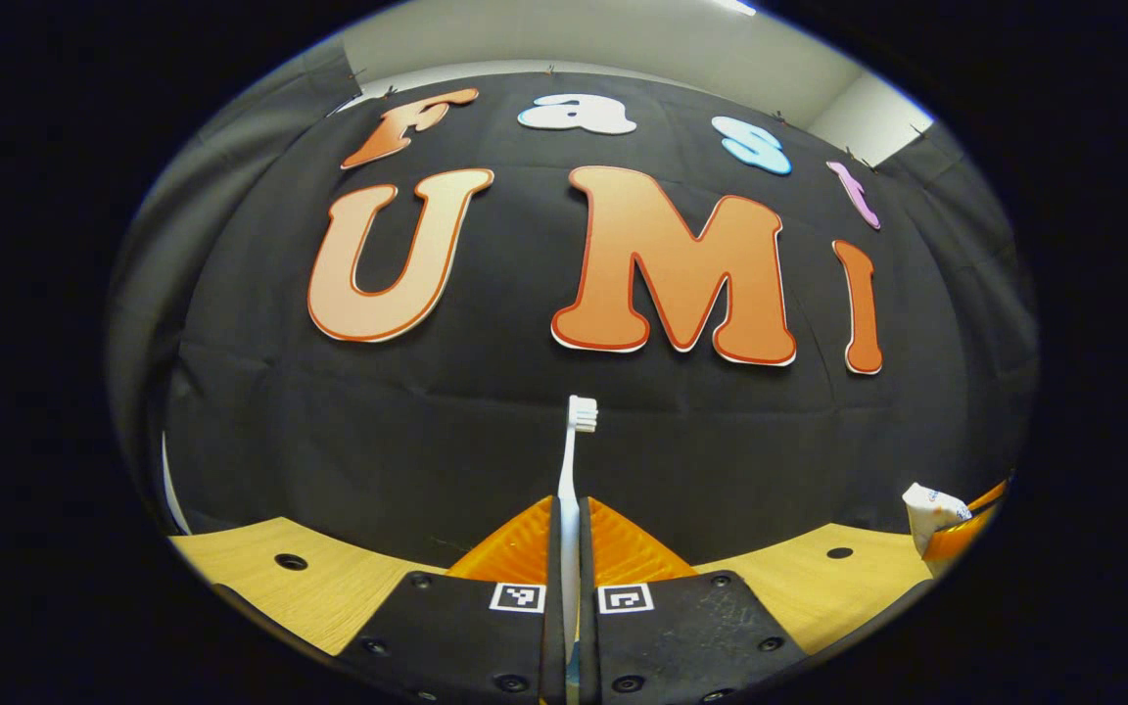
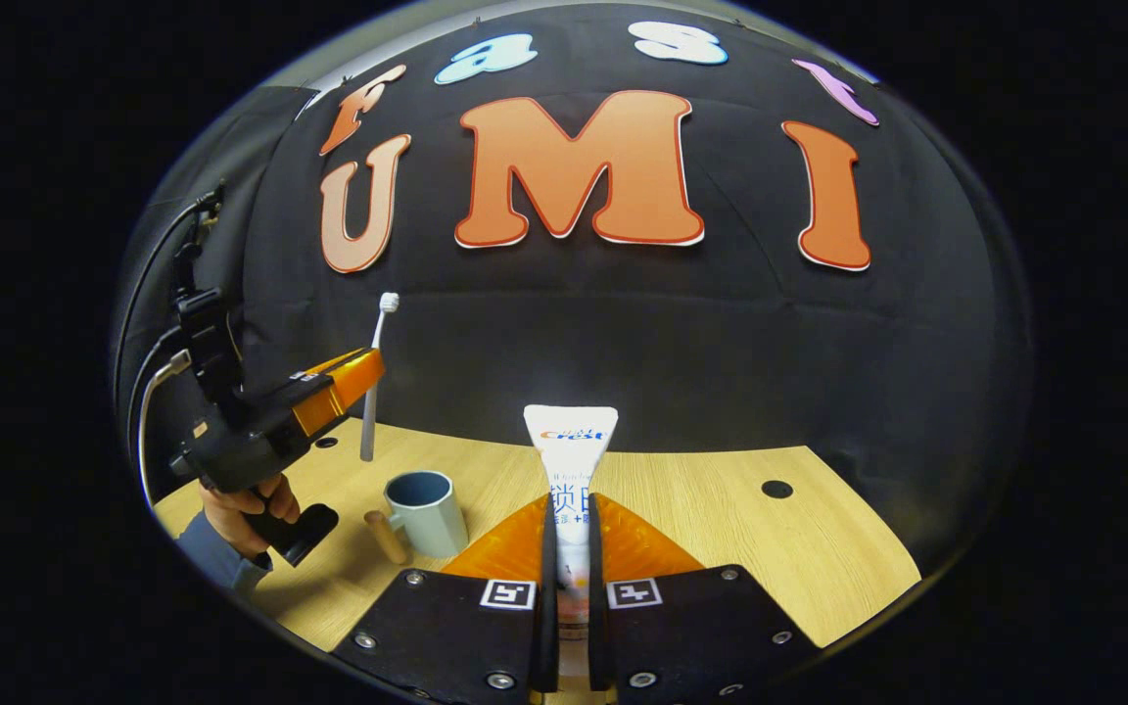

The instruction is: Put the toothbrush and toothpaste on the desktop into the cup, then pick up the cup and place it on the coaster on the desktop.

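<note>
A light wooden table (image 2: 721,529) with dark round holes (image 2: 776,489) fronts black cloth (image 2: 721,343).

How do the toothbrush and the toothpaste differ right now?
The toothbrush is thin and stick-like with bristles at its top; the toothpaste is a wide flat tube with its crimped end up. The toothbrush sits in the left tongs, above and left of the cup; the toothpaste sits in the right tongs, right of the cup. Both are white, upright and off the desk.

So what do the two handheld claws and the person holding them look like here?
Each claw has a dark body with screw heads and two small square black-and-white markers near its fingers. The left claw has a dark pistol-style handle, with cables running up behind it. The hand gripping it comes out of a grey-blue sleeve.
</note>
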Demonstrator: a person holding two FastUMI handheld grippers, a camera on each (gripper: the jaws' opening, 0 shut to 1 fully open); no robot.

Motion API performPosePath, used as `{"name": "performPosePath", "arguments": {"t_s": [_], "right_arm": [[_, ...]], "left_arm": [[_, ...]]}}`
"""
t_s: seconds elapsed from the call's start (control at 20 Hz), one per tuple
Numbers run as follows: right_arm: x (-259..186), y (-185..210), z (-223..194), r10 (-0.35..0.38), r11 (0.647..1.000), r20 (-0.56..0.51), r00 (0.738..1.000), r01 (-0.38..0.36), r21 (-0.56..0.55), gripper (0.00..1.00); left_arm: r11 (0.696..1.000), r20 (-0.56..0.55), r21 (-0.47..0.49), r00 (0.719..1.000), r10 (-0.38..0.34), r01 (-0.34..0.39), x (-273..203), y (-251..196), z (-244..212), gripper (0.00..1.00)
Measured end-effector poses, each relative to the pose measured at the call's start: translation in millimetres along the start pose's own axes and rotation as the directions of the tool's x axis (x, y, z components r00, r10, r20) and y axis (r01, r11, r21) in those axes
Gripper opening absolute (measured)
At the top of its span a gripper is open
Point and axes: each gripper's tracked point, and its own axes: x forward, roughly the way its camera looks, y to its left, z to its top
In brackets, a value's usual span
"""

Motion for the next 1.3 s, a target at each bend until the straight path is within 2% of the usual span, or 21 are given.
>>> {"name": "performPosePath", "arguments": {"t_s": [0.6, 0.75, 0.85, 1.0, 1.3], "right_arm": [[23, 32, 52, 0.070, 0.997, 0.154, 0.986, -0.072, 0.007, 0.12], [27, 36, 52, 0.078, 0.997, 0.162, 0.984, -0.081, 0.012, 0.12], [30, 39, 48, 0.085, 0.996, 0.151, 0.985, -0.089, 0.021, 0.12], [33, 41, 42, 0.091, 0.995, 0.135, 0.987, -0.095, 0.026, 0.12], [34, 48, 39, 0.107, 0.993, 0.129, 0.986, -0.111, 0.027, 0.12]], "left_arm": [[0.994, -0.062, -0.073, 0.995, -0.084, 0.080, 29, -13, -42, 0.05], [0.991, -0.068, -0.083, 0.991, -0.111, 0.106, 31, -21, -43, 0.05], [0.993, -0.106, -0.043, 0.988, -0.110, 0.106, 29, -22, -45, 0.05], [0.990, -0.127, -0.047, 0.983, -0.135, 0.129, 25, -28, -42, 0.05], [0.990, -0.212, -0.033, 0.967, -0.139, 0.135, 28, -20, -75, 0.05]]}}
